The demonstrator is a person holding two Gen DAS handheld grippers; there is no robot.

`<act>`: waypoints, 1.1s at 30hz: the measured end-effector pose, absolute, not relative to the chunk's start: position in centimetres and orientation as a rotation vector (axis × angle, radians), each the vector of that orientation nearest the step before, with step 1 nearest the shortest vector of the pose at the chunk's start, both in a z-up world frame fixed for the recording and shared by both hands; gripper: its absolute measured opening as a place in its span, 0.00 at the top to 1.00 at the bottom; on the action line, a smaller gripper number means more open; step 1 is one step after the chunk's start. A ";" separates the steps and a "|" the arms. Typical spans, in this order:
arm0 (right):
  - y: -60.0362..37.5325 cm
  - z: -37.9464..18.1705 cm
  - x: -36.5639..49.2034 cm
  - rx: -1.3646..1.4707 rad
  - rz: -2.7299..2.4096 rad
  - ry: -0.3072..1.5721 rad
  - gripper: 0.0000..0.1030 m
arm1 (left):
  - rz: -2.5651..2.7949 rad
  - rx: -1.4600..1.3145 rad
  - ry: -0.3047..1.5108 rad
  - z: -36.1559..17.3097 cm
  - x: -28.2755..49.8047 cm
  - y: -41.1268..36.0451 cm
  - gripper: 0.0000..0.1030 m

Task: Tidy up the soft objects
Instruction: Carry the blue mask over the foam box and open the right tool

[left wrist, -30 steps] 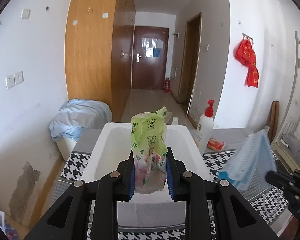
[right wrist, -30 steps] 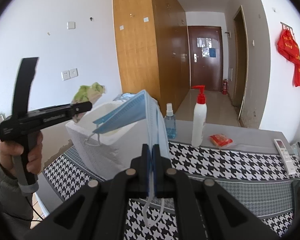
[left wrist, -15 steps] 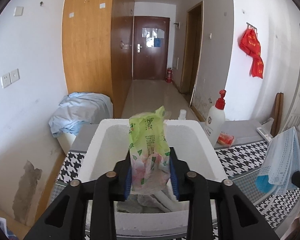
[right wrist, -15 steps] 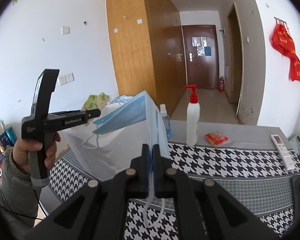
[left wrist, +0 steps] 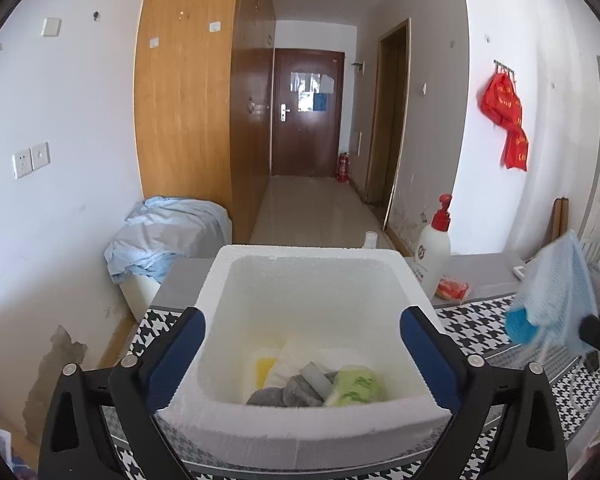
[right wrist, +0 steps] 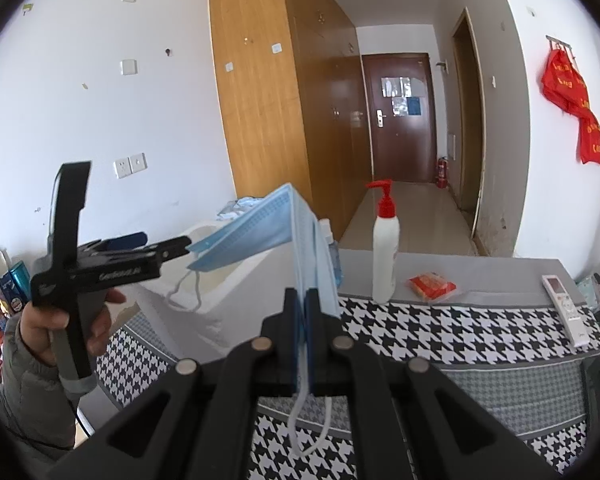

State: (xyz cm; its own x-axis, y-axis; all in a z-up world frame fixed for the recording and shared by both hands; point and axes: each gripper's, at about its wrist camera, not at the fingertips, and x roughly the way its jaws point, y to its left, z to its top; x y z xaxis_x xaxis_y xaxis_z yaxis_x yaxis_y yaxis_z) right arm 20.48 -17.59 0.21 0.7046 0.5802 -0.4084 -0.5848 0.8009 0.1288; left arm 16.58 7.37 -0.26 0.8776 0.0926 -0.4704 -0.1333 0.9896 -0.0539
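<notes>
1. The left gripper (left wrist: pixel 302 354) hung over the near rim of the white foam box (left wrist: pixel 312 258) with its jaws spread wide; they had just been opening, and nothing sat between the blue pads (left wrist: pixel 176 350).
2. Straight below that gap, the green tissue packet (left wrist: pixel 356 386) lay inside the box against its near wall, towards the right corner.
3. Beside the packet were grey rolled cloth (left wrist: pixel 288 392), a white folded piece (left wrist: pixel 296 364) and a yellow patch (left wrist: pixel 266 366); what the yellow thing was could not be made out.
4. The right gripper (right wrist: pixel 304 308) was clamped tight on a blue face mask (right wrist: pixel 284 228), the pads pinching one edge.
5. The mask fanned up and leftward from the pads over the box's right rim, its ear loop (right wrist: pixel 186 292) dangling in front of the box wall, another loop hanging beneath the fingers.
6. In the right wrist view a hand (right wrist: pixel 64 320) in a grey sleeve gripped the left tool's handle at the table's left edge.
7. The box stood at the left end of the black-and-white checked tablecloth (right wrist: pixel 440 332).
8. Along the table's far edge stood a white pump bottle with a red top (right wrist: pixel 385 256), a small clear bottle just beside the box, mostly hidden by the mask, and a red packet (right wrist: pixel 432 286) lying flat.
9. A white remote (right wrist: pixel 564 310) lay near the right edge.
</notes>
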 end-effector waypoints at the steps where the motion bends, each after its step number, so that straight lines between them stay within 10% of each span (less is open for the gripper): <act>1: -17.4 0.4 20.5 -0.011 0.656 0.447 0.95 | 0.119 -0.086 0.471 -0.1 16.0 7.5 0.01; 33: -6.1 1.8 22.9 -0.119 0.773 0.526 0.95 | 0.275 -0.137 0.407 -1.2 7.4 12.1 0.01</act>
